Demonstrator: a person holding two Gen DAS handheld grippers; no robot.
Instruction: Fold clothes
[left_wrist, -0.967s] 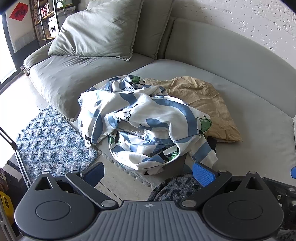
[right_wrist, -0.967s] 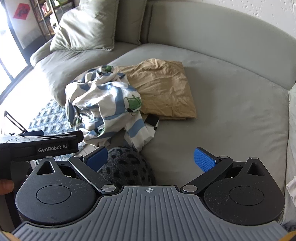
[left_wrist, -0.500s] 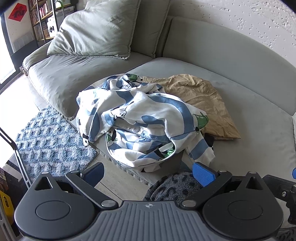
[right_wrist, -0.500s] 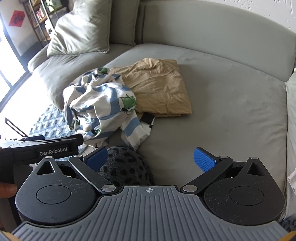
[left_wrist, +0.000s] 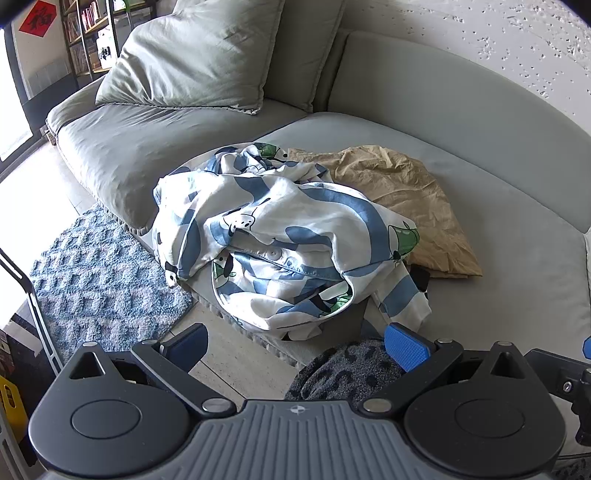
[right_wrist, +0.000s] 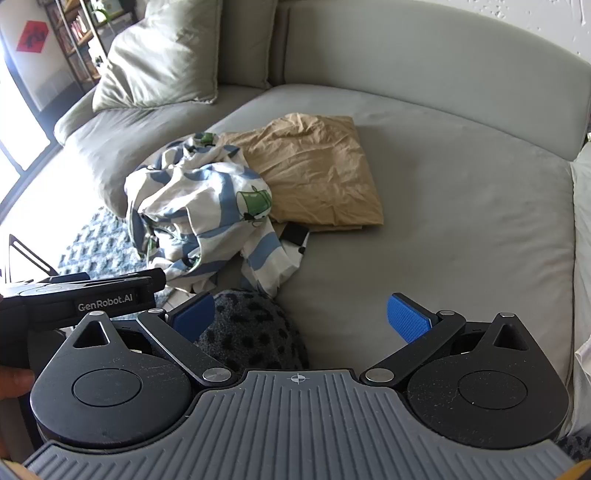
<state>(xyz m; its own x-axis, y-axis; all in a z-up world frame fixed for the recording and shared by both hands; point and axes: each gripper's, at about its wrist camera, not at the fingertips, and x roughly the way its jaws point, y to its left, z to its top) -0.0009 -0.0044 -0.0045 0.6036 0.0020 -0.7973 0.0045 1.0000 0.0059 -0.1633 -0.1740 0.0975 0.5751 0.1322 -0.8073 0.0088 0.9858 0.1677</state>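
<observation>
Left wrist view has drawn back from the crumpled white-and-blue printed garment (left_wrist: 280, 240) heaped beside the flat tan cloth (left_wrist: 399, 199) on the grey sofa (left_wrist: 517, 221); your left tongs (left_wrist: 295, 343) and right tongs (right_wrist: 301, 317) gape wide, empty, so folding awaits.

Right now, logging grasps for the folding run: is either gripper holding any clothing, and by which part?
Nothing is held. The left gripper and right gripper both hover open, short of the crumpled patterned garment.
</observation>
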